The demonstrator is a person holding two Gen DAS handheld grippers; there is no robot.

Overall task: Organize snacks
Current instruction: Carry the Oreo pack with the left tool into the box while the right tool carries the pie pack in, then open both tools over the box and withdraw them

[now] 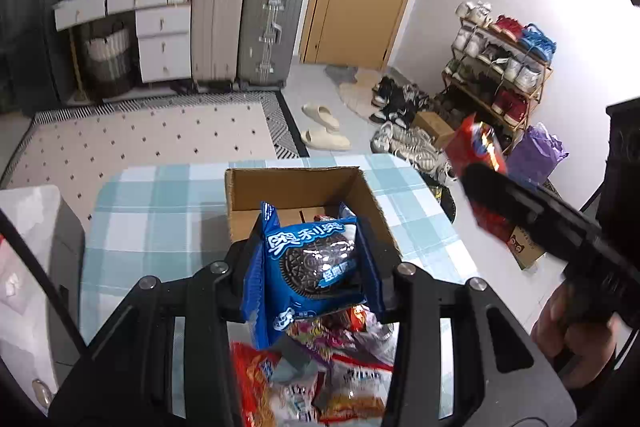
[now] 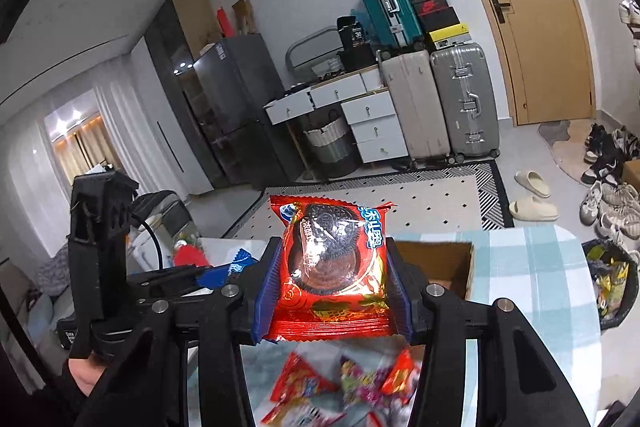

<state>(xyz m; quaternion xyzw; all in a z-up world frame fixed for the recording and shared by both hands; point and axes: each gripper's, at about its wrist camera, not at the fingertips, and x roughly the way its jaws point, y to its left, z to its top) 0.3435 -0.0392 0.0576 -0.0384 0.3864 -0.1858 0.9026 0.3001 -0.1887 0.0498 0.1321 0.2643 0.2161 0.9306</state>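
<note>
My left gripper [image 1: 310, 259] is shut on a blue Oreo packet [image 1: 310, 263], held above the table in front of an open cardboard box [image 1: 296, 187]. My right gripper [image 2: 334, 267] is shut on a red Oreo packet [image 2: 334, 267], raised over the table. The left wrist view also catches that red packet [image 1: 474, 151] and the right gripper's body, off to the right. A pile of loose snack packets [image 1: 320, 367] lies on the table under both grippers, with the same snack pile [image 2: 340, 387] blurred in the right wrist view. The cardboard box [image 2: 440, 259] sits just right of the red packet.
The table has a blue-checked cloth [image 1: 160, 211]. A bin with wrappers [image 2: 612, 283] stands right of the table. Shoes [image 1: 400, 131], a shoe rack [image 1: 500, 67], suitcases [image 1: 248, 27] and a white desk [image 1: 160, 27] line the far side. A person's hand [image 1: 572, 331] grips the right tool.
</note>
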